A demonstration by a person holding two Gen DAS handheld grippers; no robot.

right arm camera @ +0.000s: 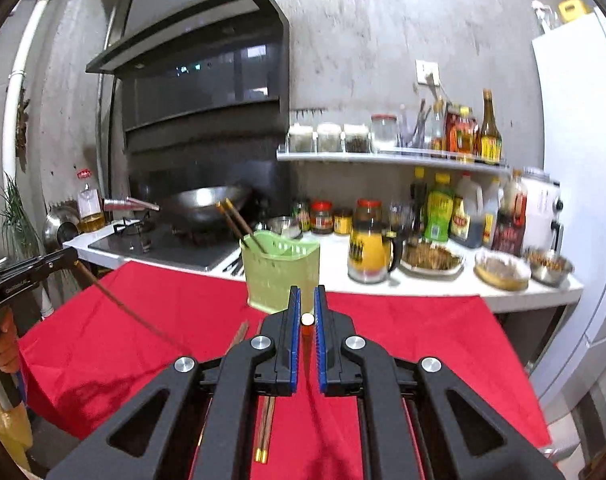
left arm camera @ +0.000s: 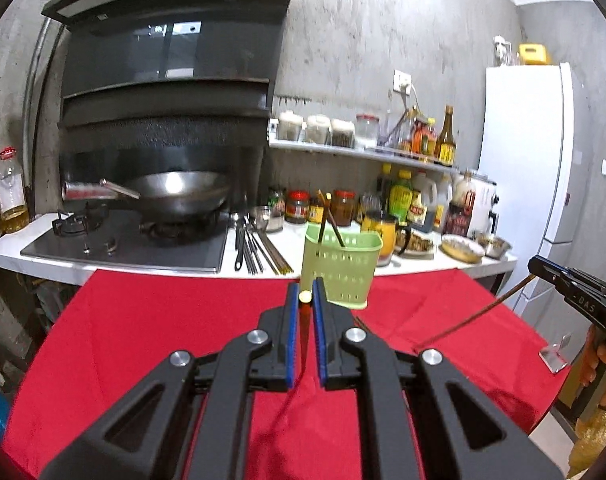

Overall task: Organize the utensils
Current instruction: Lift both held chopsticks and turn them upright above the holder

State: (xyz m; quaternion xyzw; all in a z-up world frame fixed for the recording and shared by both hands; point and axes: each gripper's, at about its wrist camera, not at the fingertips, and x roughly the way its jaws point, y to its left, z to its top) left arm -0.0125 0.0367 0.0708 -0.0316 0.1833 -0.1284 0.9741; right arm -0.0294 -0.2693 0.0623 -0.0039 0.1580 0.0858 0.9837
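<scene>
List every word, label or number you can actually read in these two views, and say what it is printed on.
"-DAS": on the right gripper body, left wrist view.
White lettering on the left gripper body: too blurred to read.
Labels on the sauce bottles and jars: too small and blurred.

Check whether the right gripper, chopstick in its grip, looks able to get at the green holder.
Probably yes: the right gripper faces the green holder across bare red cloth, and the holder's open top has room beside two chopsticks.

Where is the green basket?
In both views the green basket stands upright at the red cloth's far edge, before the white counter, holding two chopsticks.
</scene>
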